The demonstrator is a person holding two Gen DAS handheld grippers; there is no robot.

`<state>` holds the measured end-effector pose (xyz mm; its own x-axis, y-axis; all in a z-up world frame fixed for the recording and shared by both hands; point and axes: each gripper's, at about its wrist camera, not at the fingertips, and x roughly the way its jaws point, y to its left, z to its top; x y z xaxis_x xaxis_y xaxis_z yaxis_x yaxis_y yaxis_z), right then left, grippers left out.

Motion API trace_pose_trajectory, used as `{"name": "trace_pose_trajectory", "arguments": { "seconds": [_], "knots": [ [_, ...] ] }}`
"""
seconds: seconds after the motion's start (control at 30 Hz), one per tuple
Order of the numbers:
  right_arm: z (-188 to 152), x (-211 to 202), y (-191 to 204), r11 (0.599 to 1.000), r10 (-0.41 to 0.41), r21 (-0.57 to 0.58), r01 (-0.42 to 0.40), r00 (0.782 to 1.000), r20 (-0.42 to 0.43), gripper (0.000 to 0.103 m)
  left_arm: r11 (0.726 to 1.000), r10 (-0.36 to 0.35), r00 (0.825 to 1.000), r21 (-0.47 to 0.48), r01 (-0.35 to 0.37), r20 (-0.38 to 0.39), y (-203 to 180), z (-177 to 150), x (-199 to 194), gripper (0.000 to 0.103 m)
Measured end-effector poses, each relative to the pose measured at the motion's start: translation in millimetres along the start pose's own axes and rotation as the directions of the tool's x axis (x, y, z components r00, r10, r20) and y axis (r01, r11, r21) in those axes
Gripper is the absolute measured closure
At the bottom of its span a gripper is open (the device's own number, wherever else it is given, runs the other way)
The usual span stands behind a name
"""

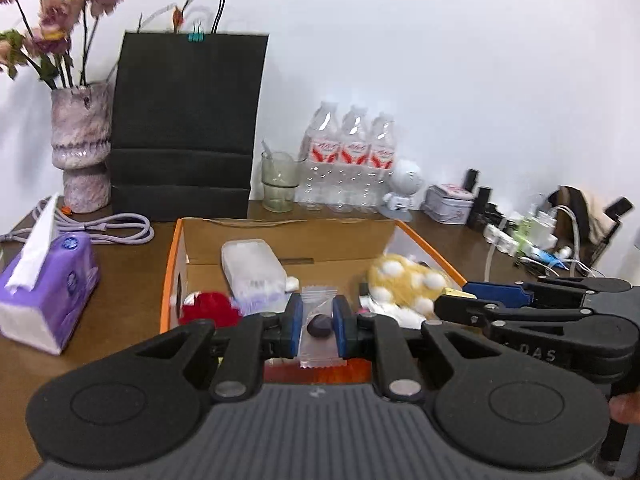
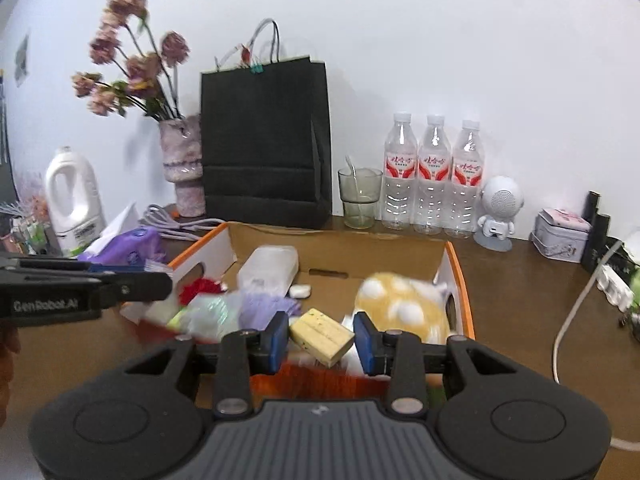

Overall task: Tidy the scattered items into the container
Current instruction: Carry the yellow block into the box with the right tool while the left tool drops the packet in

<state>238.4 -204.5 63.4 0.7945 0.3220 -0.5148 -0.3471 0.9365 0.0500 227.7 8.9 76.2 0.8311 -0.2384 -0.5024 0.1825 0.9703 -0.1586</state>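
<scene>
Paper bag (image 2: 266, 144) stands behind the box (image 2: 464, 276); bottles (image 2: 432, 178) right of the bag.

Clamped candy sachet (image 1: 319, 326) (cheese block (image 2: 322, 335) too)

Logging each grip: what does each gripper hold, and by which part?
Left gripper: a clear wrapped sweet, pinched at its sides. Right gripper: a yellow block, pinched at its ends.

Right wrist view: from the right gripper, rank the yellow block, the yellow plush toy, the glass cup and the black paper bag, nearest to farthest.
From the right gripper:
1. Yellow block, between its fingers.
2. Yellow plush toy, in the box, just right.
3. Glass cup, behind the box.
4. Black paper bag, left of the cup; too close to call against it.
</scene>
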Motion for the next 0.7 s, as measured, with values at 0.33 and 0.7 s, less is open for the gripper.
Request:
{"name": "trace_pose_trajectory", "arguments": {
  "seconds": [0.33,0.7],
  "knots": [
    [30.6,97.9,8.0,0.998,-0.064,-0.013,0.063,0.986,-0.154,0.069,0.988,0.111,0.973,-0.087,-0.130,-0.201,27.1,19.1,91.6,0.086],
    [12.9,124.5,9.7,0.999,-0.012,0.026,0.020,0.965,-0.260,0.012,0.986,0.155,0.969,-0.036,-0.165,-0.194,25.5,15.7,89.0,0.000]
  ]
}}
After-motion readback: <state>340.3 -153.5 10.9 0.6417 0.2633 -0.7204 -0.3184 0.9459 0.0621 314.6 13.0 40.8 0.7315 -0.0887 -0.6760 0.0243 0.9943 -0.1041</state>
